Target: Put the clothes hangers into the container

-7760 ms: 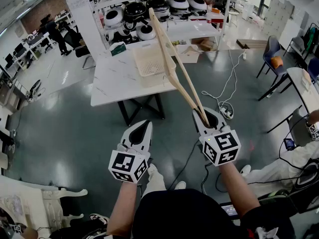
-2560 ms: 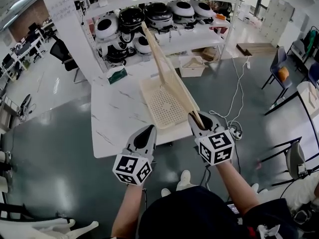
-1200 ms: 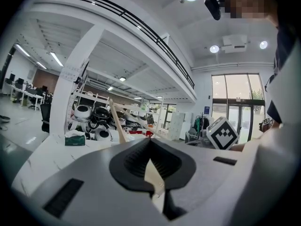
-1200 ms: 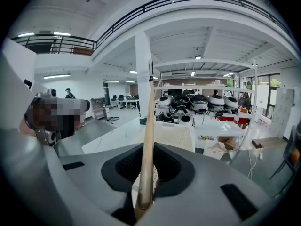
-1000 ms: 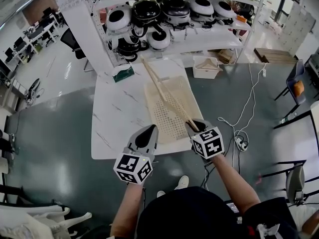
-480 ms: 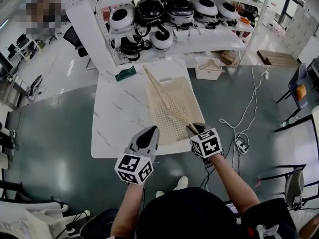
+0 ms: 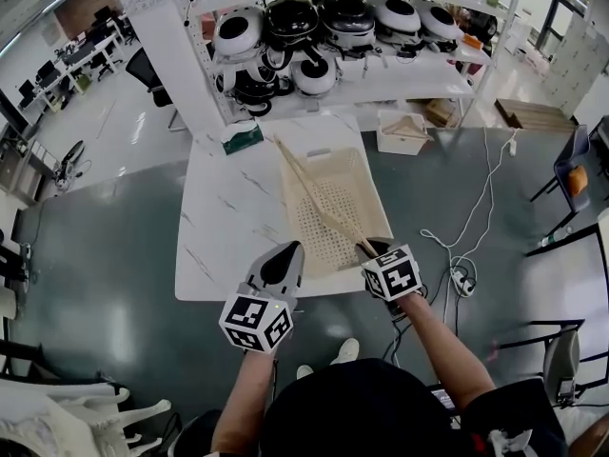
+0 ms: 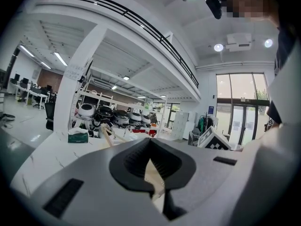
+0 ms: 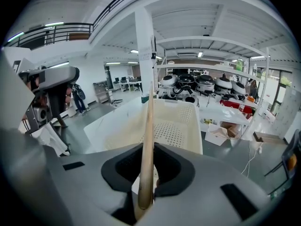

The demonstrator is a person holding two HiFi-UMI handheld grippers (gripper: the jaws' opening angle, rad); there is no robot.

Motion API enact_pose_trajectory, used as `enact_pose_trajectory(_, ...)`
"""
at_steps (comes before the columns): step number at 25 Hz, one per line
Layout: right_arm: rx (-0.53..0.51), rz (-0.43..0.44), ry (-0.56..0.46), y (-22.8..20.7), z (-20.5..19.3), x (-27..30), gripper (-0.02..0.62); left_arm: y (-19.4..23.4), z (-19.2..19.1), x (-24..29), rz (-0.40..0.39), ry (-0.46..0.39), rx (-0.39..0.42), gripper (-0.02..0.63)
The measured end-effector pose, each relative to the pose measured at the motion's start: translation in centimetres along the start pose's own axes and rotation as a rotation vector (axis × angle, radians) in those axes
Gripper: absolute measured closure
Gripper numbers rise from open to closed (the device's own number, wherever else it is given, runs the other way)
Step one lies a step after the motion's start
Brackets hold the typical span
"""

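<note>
Right gripper [image 7: 369, 248] is at the near rim of the cream perforated basket [image 7: 366, 188], jaws clamped on one end of the wooden clothes hanger [image 7: 319, 201]. The hanger's long axis runs from the jaws toward 11 o'clock, slanting across the basket, with its far tip by the far-left corner. Left gripper [image 7: 285, 253], jaws together and empty, hangs at 9 o'clock from the right one, over the desk [image 7: 228, 217] edge. Only the right is placed to let go.
</note>
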State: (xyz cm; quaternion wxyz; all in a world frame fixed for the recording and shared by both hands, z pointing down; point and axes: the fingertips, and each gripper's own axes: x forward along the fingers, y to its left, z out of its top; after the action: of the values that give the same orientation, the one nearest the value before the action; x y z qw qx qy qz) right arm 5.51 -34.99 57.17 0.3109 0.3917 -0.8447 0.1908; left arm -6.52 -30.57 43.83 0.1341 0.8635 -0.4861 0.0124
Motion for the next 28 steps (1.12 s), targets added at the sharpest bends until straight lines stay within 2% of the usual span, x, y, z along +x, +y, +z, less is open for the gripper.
enact_pose_trajectory(20,-0.008,-0.007,-0.009,-0.7,1.0,0.0,0.529,-0.1,0.3,-0.1,0.013,-0.002,0.005,0.601)
enact_pose_trajectory(28,0.034,-0.03,-0.007,-1.8,1.2,0.1,0.526,0.1,0.2,-0.2,0.013,0.003,0.005,0.601)
